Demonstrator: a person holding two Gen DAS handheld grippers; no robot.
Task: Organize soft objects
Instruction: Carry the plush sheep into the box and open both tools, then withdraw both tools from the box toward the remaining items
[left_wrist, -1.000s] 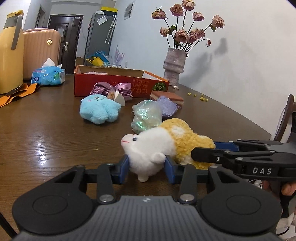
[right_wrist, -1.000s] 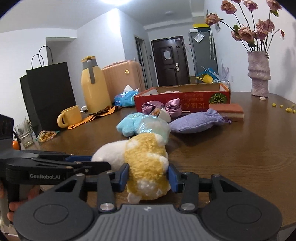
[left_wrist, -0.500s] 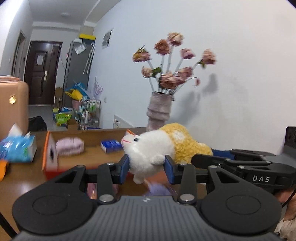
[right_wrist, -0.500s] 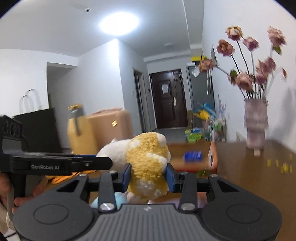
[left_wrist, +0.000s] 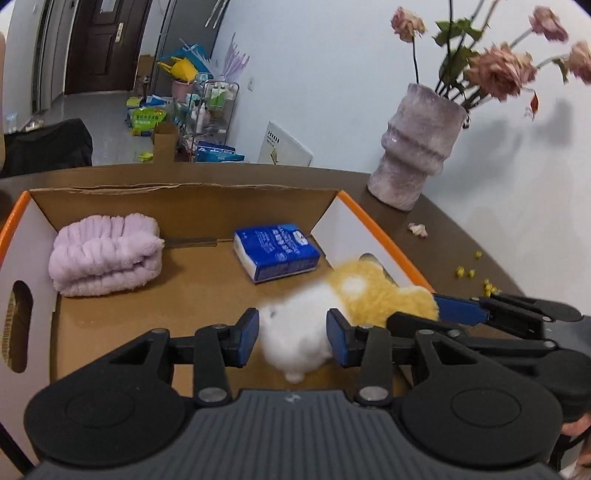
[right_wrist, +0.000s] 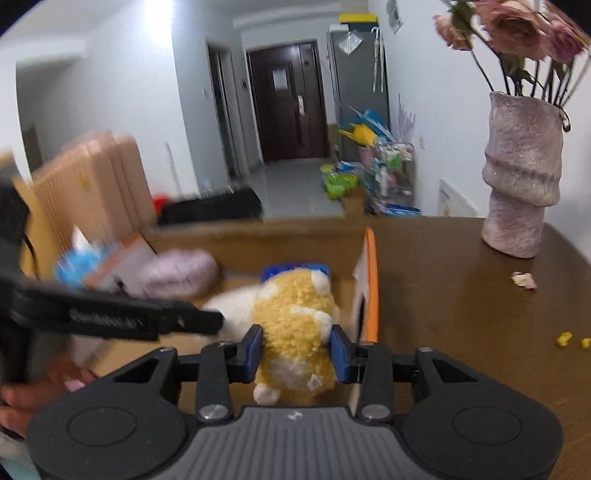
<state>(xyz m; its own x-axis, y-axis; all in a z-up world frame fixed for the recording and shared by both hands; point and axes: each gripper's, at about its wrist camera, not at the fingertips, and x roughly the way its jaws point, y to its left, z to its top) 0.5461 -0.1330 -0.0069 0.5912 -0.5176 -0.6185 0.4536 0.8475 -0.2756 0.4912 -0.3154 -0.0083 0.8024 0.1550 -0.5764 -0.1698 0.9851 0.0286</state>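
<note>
Now, going from left to right inside the cardboard box (left_wrist: 184, 195), the folded lilac towel (left_wrist: 107, 254) already lies against the left wall and the blue tissue pack (left_wrist: 275, 251) sits near the middle toward the far side, so two soft things look stowed, and the near right part of the floor is the room left. Over that part I carry the plush toy (left_wrist: 332, 306), white at its head and yellow at its back, with both of my tools. My left gripper (left_wrist: 291, 338) has the white head end between its blue pads, and they appear to press the fur, though blur softens it. My right gripper (right_wrist: 297, 350) has the yellow rear end; its jaws are opening at this moment, with the toy between them and the fur touching both pads. The toy hangs just inside the orange-edged right wall (right_wrist: 369, 284), and I cannot tell whether it touches the box floor yet. To the right of the box stands the vase (right_wrist: 524, 184) on the wooden table (right_wrist: 443, 295), well apart from my load. I judge this toy nearly placed: letting go remains. Whether other soft things wait outside the box, these views do not show.
</note>
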